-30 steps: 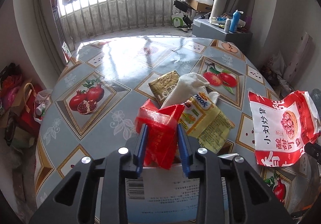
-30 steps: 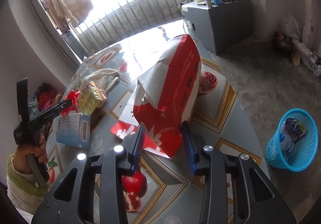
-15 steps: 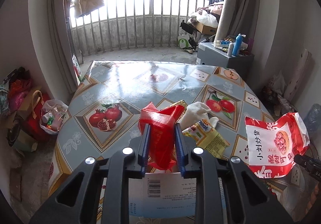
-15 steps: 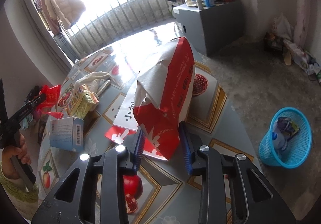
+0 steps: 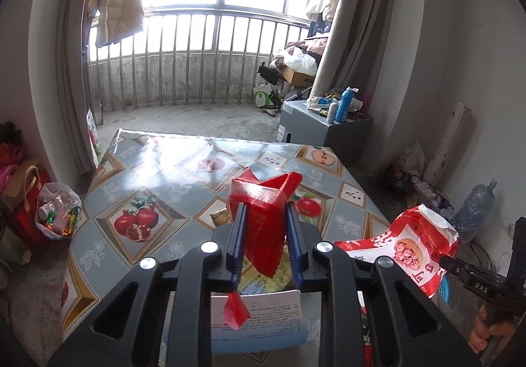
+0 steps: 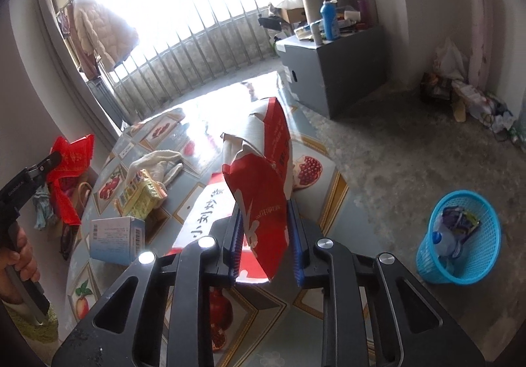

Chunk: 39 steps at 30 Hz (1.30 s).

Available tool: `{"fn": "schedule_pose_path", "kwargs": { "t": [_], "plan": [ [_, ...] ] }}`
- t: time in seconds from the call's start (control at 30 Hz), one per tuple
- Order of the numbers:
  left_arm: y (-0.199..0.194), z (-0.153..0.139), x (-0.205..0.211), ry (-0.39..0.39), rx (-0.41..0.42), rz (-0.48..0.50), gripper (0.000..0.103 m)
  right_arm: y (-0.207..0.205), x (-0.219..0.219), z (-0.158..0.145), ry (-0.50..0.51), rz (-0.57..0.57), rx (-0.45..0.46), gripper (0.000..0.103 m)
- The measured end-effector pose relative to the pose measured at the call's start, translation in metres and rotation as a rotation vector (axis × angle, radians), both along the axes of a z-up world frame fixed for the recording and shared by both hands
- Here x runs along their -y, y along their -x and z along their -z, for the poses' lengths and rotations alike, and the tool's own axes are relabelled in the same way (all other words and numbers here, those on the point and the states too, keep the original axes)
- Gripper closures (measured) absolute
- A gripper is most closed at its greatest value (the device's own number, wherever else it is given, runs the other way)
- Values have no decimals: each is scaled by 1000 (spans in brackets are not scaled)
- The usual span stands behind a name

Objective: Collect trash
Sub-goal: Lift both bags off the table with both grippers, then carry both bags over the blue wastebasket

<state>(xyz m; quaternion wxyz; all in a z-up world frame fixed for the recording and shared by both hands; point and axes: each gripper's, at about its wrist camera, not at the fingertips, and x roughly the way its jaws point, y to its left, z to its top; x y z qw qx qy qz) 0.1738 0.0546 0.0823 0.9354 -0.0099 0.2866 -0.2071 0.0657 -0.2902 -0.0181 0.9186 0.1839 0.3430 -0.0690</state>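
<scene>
My left gripper (image 5: 265, 212) is shut on a crumpled red wrapper (image 5: 259, 192) and holds it up above the fruit-print table (image 5: 148, 169). The right wrist view shows the same wrapper (image 6: 72, 156) at far left in that gripper (image 6: 54, 158). My right gripper (image 6: 264, 206) has its jaws closing on a red and white snack bag (image 6: 259, 169), with both pads against the bag's lower part. The bag (image 5: 414, 245) hangs off the table at the right of the left wrist view. A blue mesh basket (image 6: 460, 235) with trash in it stands on the floor to the right.
On the table (image 6: 328, 176) lie a blue and white box (image 6: 115, 238), a yellow wrapper (image 6: 138, 196), a white cloth (image 6: 154, 163) and a flat red and white printed packet (image 6: 203, 212). A grey cabinet (image 6: 328, 71) stands beyond the table. Bags (image 5: 56, 215) sit on the floor at left.
My left gripper has risen with the red wrapper, away from the pile. The right gripper's jaws have narrowed onto the snack bag and lifted it a little.
</scene>
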Motion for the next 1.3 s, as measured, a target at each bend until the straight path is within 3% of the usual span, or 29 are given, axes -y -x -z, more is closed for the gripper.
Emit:
{"fn": "schedule_pose_path", "kwargs": {
  "t": [0.2, 0.37, 0.9, 1.3],
  "plan": [
    [-1, -16, 28, 40, 19, 98, 81, 13, 14, -10, -2, 42, 45, 87],
    [1, -21, 55, 59, 13, 175, 81, 23, 27, -11, -21, 66, 57, 103],
    [20, -24, 111, 41, -6, 329, 81, 55, 56, -18, -51, 155, 127, 103],
    [53, -31, 216, 29, -55, 596, 81, 124, 121, -19, -73, 392, 192, 103]
  ]
}}
